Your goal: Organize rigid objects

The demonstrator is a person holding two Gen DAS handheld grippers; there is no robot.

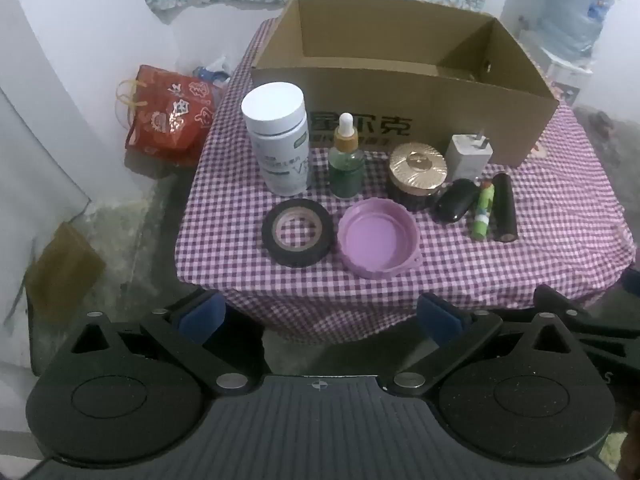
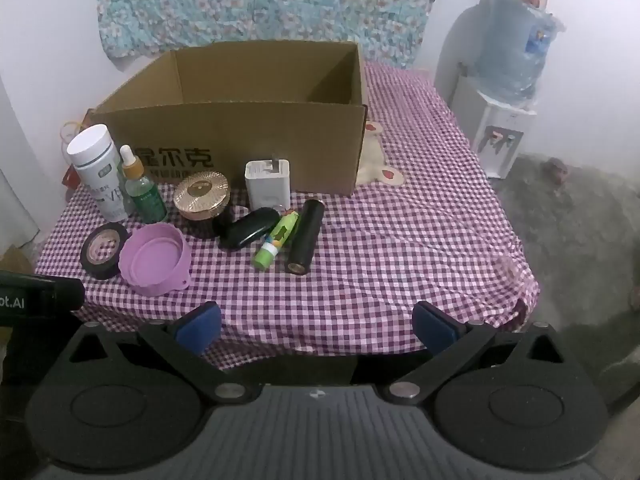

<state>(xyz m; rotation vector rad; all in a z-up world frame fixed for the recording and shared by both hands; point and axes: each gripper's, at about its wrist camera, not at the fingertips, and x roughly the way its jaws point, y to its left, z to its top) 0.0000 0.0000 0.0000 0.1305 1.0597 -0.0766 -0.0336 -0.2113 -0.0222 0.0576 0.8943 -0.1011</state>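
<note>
Both my jaws stand spread wide, left gripper [image 1: 320, 316] and right gripper [image 2: 318, 326] holding nothing, short of the table's near edge. A white-walled room with a floral cloth [image 2: 260, 0] and water dispenser [image 2: 504, 132] surrounds the checked tablecloth [image 2: 400, 248]. On it sits an open cardboard box [image 1: 400, 92], with the white bottle [image 1: 278, 140], purple lid [image 1: 378, 238], tape roll [image 1: 298, 232] and smaller items just before it.

- A red gift bag [image 1: 170, 118] with gold patterns and yellow cord handles stands on the floor beside the table, against the white wall.
- A teal floral cloth [image 2: 256, 4] hangs on the wall behind the table.
- A white water dispenser [image 2: 498, 136] carries a blue-tinted plastic bottle [image 2: 516, 48].
- A flat brown cardboard piece [image 1: 64, 264] lies on the floor.
</note>
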